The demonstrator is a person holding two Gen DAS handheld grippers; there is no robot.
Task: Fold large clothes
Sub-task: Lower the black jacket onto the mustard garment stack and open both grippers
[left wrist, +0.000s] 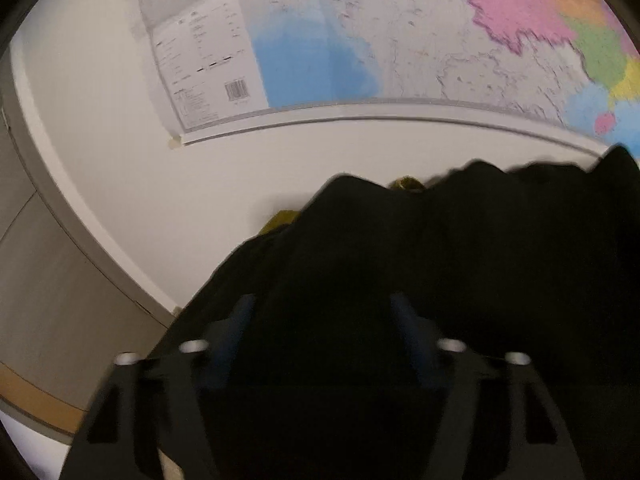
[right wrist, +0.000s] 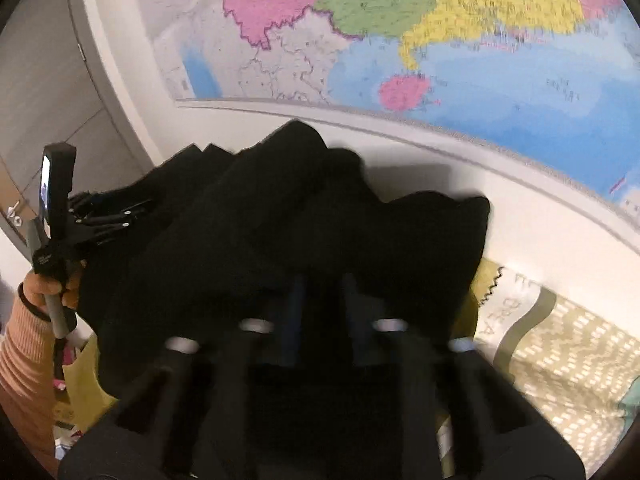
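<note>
Crumpled black fabric garment [right wrist: 288,216] is bunched on the bed | right gripper [right wrist: 320,304] pinched on it | left gripper [left wrist: 322,320] spread around a fold, grip cannot be told.

The bunched black fabric garment [right wrist: 280,216] fills the space directly ahead of both grippers and blocks forward passage. Behind it stands the white wall [left wrist: 120,168] bearing a large coloured paper map [right wrist: 440,40]. Bare wall lies left of the garment. To the right, a patterned olive-and-cream cloth [right wrist: 568,356] covers the surface.
</note>
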